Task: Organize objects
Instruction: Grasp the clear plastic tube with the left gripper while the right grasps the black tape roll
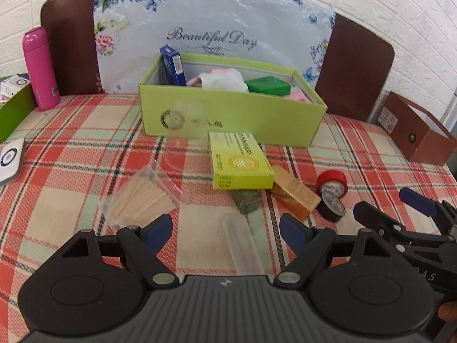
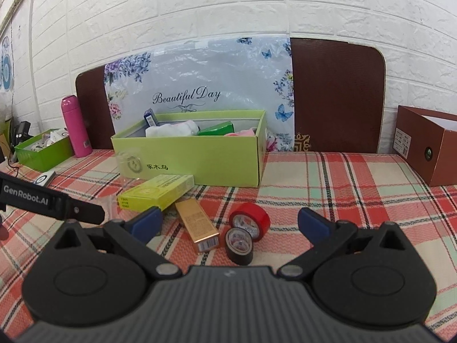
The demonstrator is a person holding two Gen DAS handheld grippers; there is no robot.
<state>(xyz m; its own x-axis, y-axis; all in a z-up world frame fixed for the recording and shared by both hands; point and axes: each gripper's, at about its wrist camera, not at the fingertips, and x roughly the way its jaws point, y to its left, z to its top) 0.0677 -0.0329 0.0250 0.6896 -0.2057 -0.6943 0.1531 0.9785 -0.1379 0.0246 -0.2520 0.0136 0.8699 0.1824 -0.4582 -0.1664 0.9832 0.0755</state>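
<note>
Two tape rolls, red [image 2: 250, 220] and black [image 2: 239, 245], touching on the plaid cloth [image 2: 342, 200]; both tools, left [image 1: 227, 233] and right [image 2: 228, 225], wide, empty.

Open box [image 2: 200, 160] sits mid-surface toward the back edge, cloths [image 2: 171, 128] and small cartons inside. Flat carton [image 2: 157, 191] just in front of it, slim carton [image 2: 197, 225] nearer still, two tape rolls [image 2: 245, 228] touching to its right. Bottle [image 2: 74, 125] at back left; second open box [image 2: 428, 148] at right edge.
</note>
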